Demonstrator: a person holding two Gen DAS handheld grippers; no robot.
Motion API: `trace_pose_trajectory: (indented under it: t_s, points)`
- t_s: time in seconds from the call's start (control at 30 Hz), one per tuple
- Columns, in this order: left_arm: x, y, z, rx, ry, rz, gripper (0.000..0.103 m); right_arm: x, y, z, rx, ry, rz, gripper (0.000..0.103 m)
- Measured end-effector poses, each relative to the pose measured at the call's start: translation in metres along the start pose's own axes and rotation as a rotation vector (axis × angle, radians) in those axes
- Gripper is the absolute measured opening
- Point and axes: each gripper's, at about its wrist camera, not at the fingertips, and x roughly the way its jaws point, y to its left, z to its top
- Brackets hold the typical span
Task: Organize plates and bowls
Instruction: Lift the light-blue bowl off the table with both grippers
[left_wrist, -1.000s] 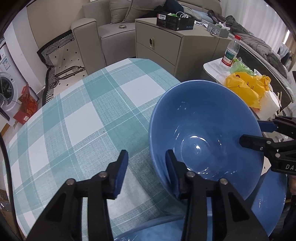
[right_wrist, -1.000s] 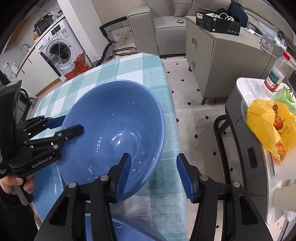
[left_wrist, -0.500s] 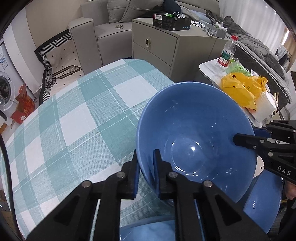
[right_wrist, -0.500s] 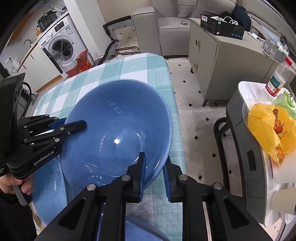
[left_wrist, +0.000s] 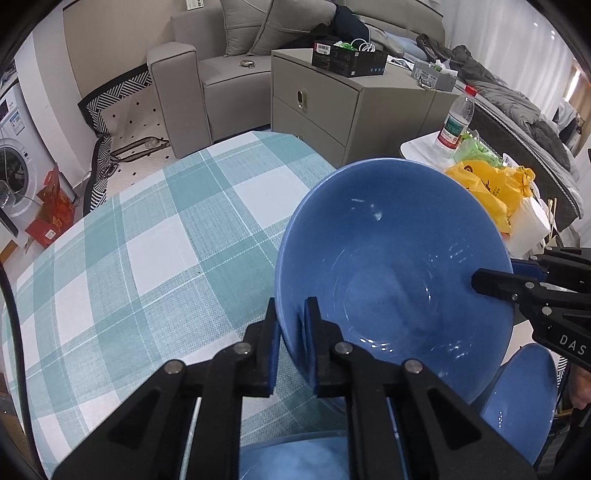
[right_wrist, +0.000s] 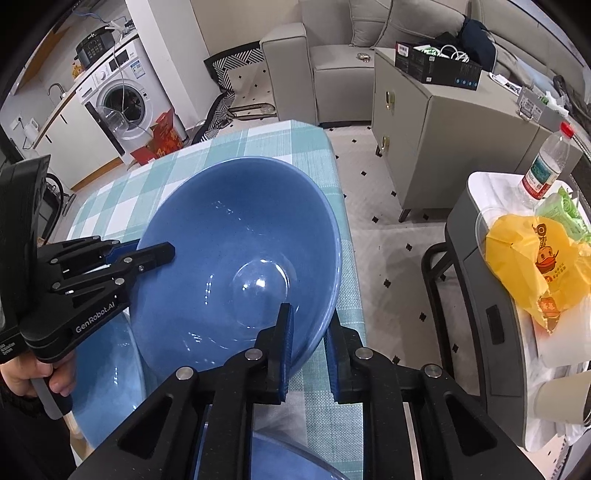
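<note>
A large blue bowl (left_wrist: 391, 273) (right_wrist: 240, 273) is held over the teal checked tablecloth (left_wrist: 147, 258) (right_wrist: 332, 406) by both grippers. My left gripper (left_wrist: 291, 321) is shut on the bowl's left rim, one pad inside and one outside. In the right wrist view that same left gripper (right_wrist: 147, 254) reaches in from the left. My right gripper (right_wrist: 308, 332) is shut on the opposite rim, and the left wrist view shows the right gripper (left_wrist: 495, 277) at the bowl's right edge. Other blue dishes (left_wrist: 517, 398) (right_wrist: 107, 373) lie beneath the bowl, partly hidden.
A grey cabinet (left_wrist: 351, 107) and sofa (left_wrist: 207, 85) stand beyond the table. A side table to the right carries a yellow bag (right_wrist: 532, 266) and a water bottle (right_wrist: 543, 166). A washing machine (right_wrist: 122, 96) stands at the far left. A hand (right_wrist: 40, 376) holds the left gripper.
Both grippers have gone from open to shut on the bowl's rim, one on each side. The bowl sits a little higher in both views.
</note>
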Motion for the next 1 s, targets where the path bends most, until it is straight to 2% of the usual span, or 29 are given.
trace_pose_trajectory:
  t_s: [0.4, 1.0]
  points:
    - [-0.022, -0.012, 0.006, 0.01, -0.057, -0.006, 0.01, -0.028, 0.0, 0.0, 0.005, -0.053, -0.019, 0.016]
    - [-0.084, -0.023, 0.0, 0.031, -0.152, 0.032, 0.01, -0.087, 0.015, -0.009, -0.034, -0.144, -0.024, 0.016]
